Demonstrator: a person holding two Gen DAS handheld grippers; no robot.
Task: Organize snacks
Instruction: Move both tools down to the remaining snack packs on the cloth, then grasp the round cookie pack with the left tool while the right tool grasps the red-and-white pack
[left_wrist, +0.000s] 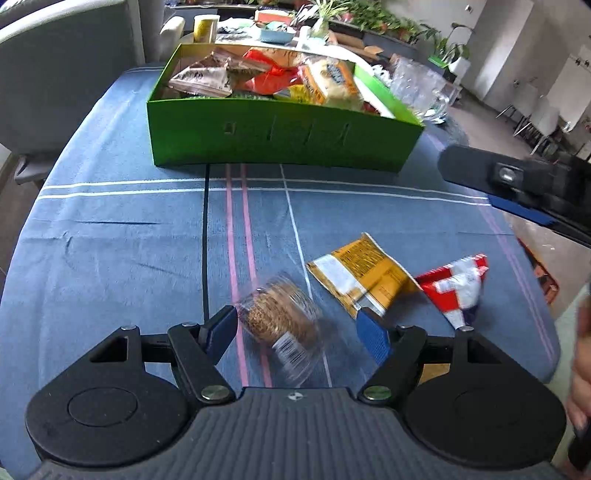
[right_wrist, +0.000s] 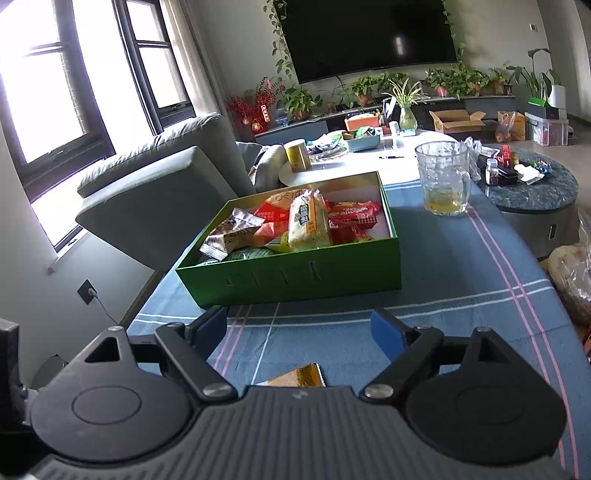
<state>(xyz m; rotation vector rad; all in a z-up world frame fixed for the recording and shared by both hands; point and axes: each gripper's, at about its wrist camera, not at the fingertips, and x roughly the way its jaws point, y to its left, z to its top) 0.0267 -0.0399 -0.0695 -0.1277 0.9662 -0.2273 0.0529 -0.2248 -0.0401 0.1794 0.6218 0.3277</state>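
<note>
A green box (left_wrist: 280, 138) holding several snack packets stands at the far side of the blue tablecloth; it also shows in the right wrist view (right_wrist: 295, 277). My left gripper (left_wrist: 297, 332) is open, with a clear-wrapped brown biscuit pack (left_wrist: 284, 325) lying on the cloth between its fingers. A yellow snack packet (left_wrist: 364, 275) and a red-and-white packet (left_wrist: 458, 286) lie just to the right. My right gripper (right_wrist: 299, 332) is open and empty above the cloth, with the yellow packet's corner (right_wrist: 301, 376) under it. It shows from the side in the left wrist view (left_wrist: 517, 184).
A glass mug (right_wrist: 443, 177) with yellow liquid stands right of the box. A grey sofa (right_wrist: 166, 177) is on the left beyond the table edge. A white table with clutter (right_wrist: 351, 155) and a round dark table (right_wrist: 532, 192) lie behind.
</note>
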